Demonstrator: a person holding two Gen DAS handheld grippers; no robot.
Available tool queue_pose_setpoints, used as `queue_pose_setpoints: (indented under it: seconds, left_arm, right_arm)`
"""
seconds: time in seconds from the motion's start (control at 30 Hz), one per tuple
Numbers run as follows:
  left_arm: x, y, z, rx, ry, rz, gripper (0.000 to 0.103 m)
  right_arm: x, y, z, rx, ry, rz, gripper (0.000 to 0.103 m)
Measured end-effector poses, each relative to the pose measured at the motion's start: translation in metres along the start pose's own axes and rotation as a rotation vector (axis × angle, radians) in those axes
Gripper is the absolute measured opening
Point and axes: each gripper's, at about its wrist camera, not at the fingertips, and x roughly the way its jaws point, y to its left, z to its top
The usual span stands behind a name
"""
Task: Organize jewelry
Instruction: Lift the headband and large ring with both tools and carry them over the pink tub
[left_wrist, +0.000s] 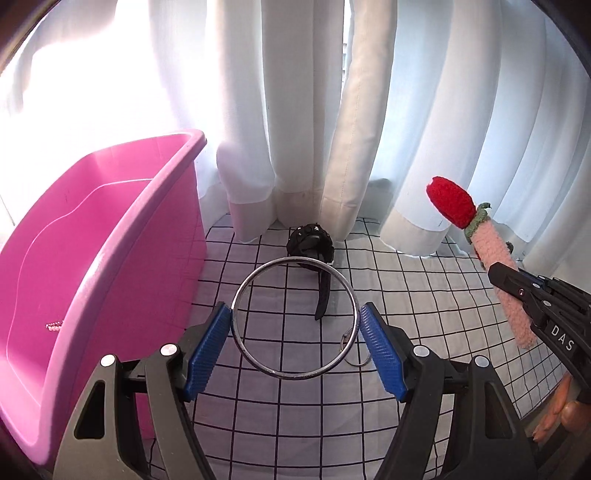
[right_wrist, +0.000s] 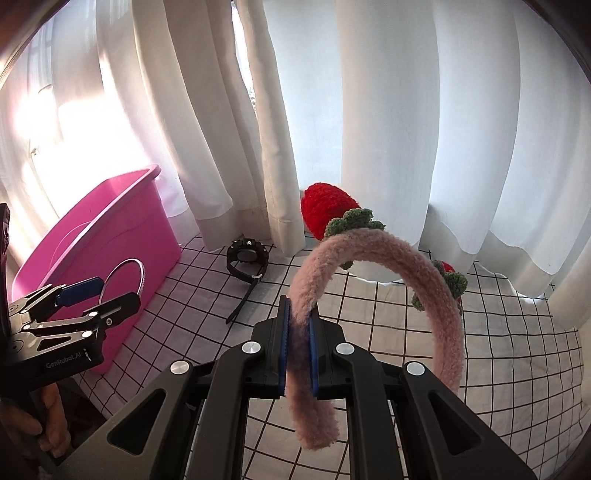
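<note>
My left gripper (left_wrist: 295, 317) is shut on a silver bangle (left_wrist: 258, 367), its blue pads (left_wrist: 207, 347) pressing the ring's two sides, above the checked cloth. A small ring dangles from the bangle at its right. My right gripper (right_wrist: 300, 325) is shut on a fluffy pink headband (right_wrist: 373, 242) with knitted red strawberries (right_wrist: 325, 210); the headband (left_wrist: 496, 266) stands up at the right of the left wrist view. A black watch (left_wrist: 310, 242) lies on the cloth near the curtain. The left gripper (right_wrist: 110, 290) with the bangle (right_wrist: 142, 275) hangs beside the pink bin.
A pink plastic bin (left_wrist: 110, 236) stands at the left on the checked cloth (left_wrist: 424, 295), a small beaded piece (left_wrist: 53, 326) lying inside. White curtains (right_wrist: 388, 110) hang along the back. A person's hand (right_wrist: 22, 424) holds the left gripper's handle.
</note>
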Motion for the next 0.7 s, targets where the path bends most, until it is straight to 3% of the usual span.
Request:
queue_pose_setpoints:
  seconds: [0.33, 0.7]
  left_arm:
    - [-0.059, 0.025, 0.034, -0.05, -0.128, 0.018, 0.07]
    - [-0.108, 0.111, 0.046, -0.155, -0.212, 0.169, 0.07]
  right_arm:
    - [-0.033, 0.048, 0.039, -0.09, -0.112, 0.064, 0.009]
    - [-0.031, 0.152, 0.084, -0.257, -0.176, 0.248, 0.009]
